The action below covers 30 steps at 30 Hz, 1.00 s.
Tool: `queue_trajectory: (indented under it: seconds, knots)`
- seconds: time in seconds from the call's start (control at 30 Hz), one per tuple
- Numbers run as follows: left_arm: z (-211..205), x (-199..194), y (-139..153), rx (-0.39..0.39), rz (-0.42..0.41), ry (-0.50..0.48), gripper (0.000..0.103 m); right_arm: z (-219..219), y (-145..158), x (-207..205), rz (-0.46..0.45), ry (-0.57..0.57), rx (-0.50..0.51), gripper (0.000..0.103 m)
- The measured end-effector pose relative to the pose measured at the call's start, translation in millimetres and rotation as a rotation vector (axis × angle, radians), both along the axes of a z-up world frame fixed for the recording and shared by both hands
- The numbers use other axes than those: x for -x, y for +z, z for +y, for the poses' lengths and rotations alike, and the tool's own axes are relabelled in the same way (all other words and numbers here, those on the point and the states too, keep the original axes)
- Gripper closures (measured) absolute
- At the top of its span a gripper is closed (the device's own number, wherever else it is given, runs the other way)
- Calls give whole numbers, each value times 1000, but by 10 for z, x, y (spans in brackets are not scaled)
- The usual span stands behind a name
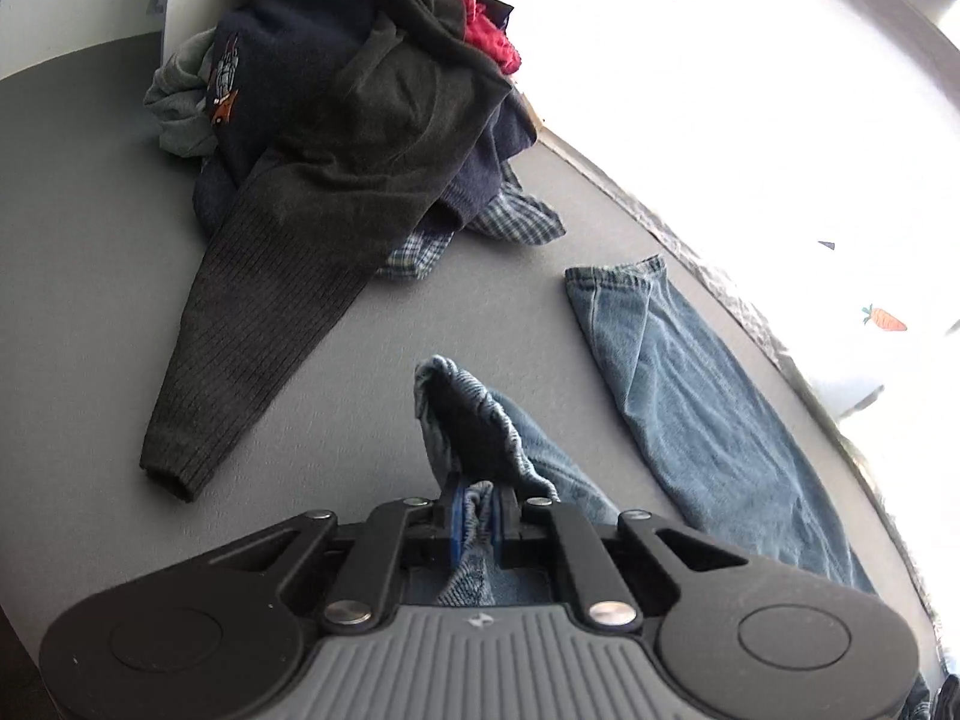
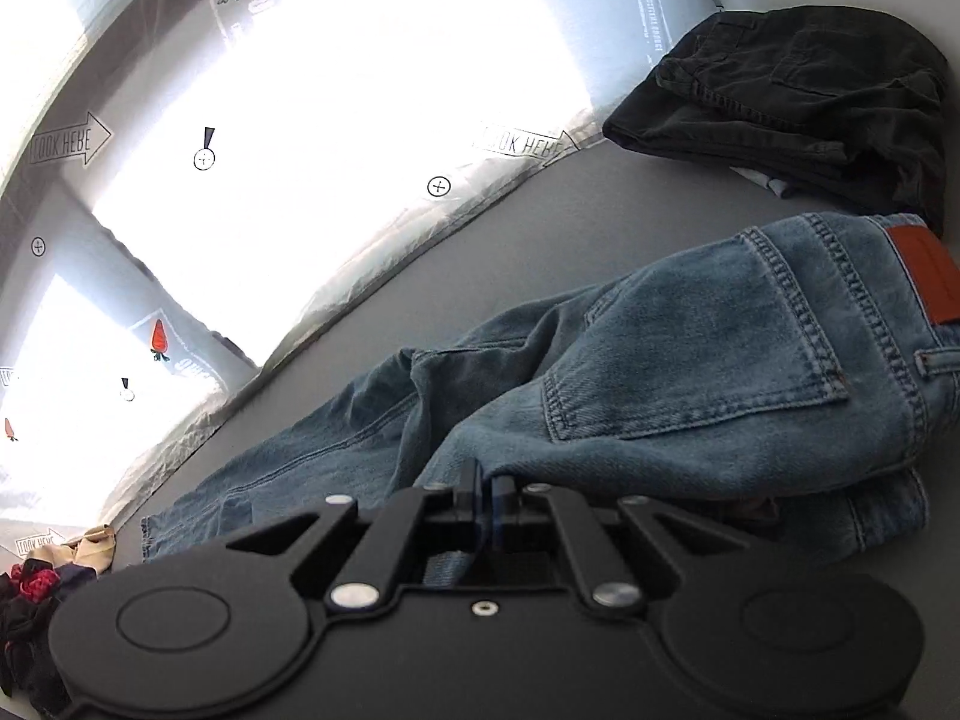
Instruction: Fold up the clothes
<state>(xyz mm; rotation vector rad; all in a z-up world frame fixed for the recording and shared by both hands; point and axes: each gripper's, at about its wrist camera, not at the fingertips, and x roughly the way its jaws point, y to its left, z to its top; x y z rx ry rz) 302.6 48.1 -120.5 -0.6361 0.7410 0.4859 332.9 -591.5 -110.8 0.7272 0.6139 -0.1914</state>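
Observation:
A pair of light blue jeans lies on the grey table. My left gripper is shut on the hem end of one jeans leg, bunched and lifted a little off the table. The other leg lies flat to the right, near the table edge. My right gripper is shut on the jeans fabric at the near edge, just below the seat. The back pocket and brown waist patch face up.
A heap of unfolded clothes sits at the far left, with a dark knit sleeve trailing toward me; it also shows in the right wrist view. Folded dark trousers lie at the far right. A bright printed sheet lies beyond the table edge.

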Motion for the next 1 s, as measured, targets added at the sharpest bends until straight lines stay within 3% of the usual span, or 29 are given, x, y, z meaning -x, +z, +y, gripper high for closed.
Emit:
queue_trajectory:
  seconds: [0.27, 0.43, 0.63, 0.7, 0.77, 0.8, 0.83, 1.0]
  knots:
    - [15, -789, 615, -73, -166, -94, 95, -363, 374, -442, -110, -54, -58, 100]
    - [-103, -1695, 865, -84, -247, -185, 95, -754, 427, -834, -161, -143, -148, 100]
    - [-465, -3034, 1083, -106, -342, -278, 94, -1012, 466, -1585, -159, -192, -77, 100]
    - [-627, -3479, 1012, -133, -300, -308, 88, -1042, 399, -1842, -142, -227, -57, 98]
    - [-782, -3819, 811, -204, -216, -313, 87, -1091, 220, -2062, -101, -263, -76, 87]
    - [-854, -3912, 683, -232, -156, -338, 85, -1092, 110, -2122, -66, -262, -105, 69]
    - [-907, -3947, 548, -238, -96, -370, 85, -1089, 0, -2174, -30, -258, -136, 61]
    - [-907, -3414, -76, -190, 16, -396, 66, -786, -371, -1974, 93, -225, -95, 60]
